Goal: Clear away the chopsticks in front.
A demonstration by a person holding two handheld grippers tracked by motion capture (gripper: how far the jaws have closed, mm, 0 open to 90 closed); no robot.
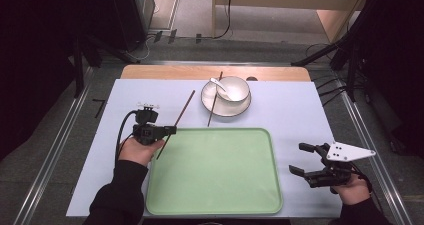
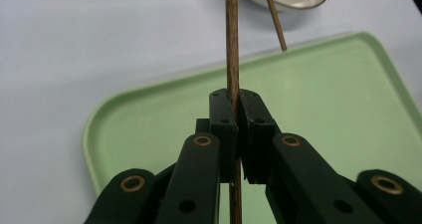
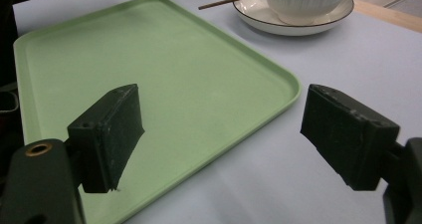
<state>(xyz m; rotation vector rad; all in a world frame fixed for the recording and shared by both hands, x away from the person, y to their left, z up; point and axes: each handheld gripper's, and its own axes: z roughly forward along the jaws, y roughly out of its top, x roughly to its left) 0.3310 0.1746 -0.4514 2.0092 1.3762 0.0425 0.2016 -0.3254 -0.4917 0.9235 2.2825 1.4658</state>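
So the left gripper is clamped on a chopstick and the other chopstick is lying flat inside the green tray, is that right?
Not quite. The left gripper is clamped on a chopstick, but the other chopstick is not in the green tray: it leans on the plate under the bowl, its tip short of the tray's rim. The high view shows it.

The left gripper [image 1: 170,130] pinches a chopstick [image 1: 176,123] just beside the green tray's [image 1: 215,205] left rim. A second chopstick [image 1: 214,100] leans on the plate [image 1: 214,108] (bowl [image 1: 239,86] and spoon [image 1: 219,83] on it). The right gripper [image 1: 300,159] rests open, right of the tray.
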